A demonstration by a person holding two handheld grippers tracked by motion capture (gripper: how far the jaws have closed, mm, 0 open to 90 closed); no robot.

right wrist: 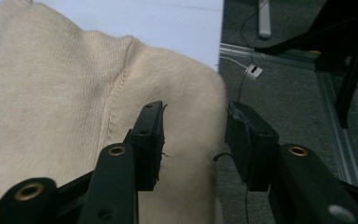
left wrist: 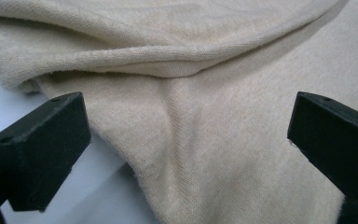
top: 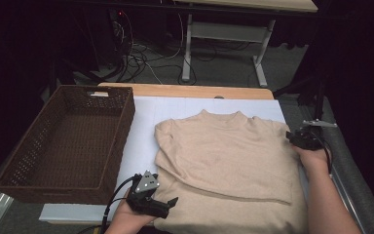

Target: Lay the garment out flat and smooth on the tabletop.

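Observation:
A beige knit sweater (top: 224,156) lies flat on the white table cover (top: 143,131), its left sleeve folded across the body. My left gripper (top: 169,207) sits at the sweater's near left corner, pointing right; in the left gripper view (left wrist: 186,144) its jaws stand wide apart over the fabric (left wrist: 205,140) without pinching it. At the sweater's right shoulder is my right gripper (top: 292,139). In the right gripper view (right wrist: 193,135) its jaws are parted, with the shoulder's edge (right wrist: 186,84) between them and no pad pressing on it.
A brown woven basket (top: 126,122) stands on the table's left side, nothing in it. The wooden far edge of the table (top: 185,90) shows behind the cover. Beyond lie floor cables (top: 141,58) and another table's white legs (top: 187,48). Dark floor drops off right of the sweater (right wrist: 284,93).

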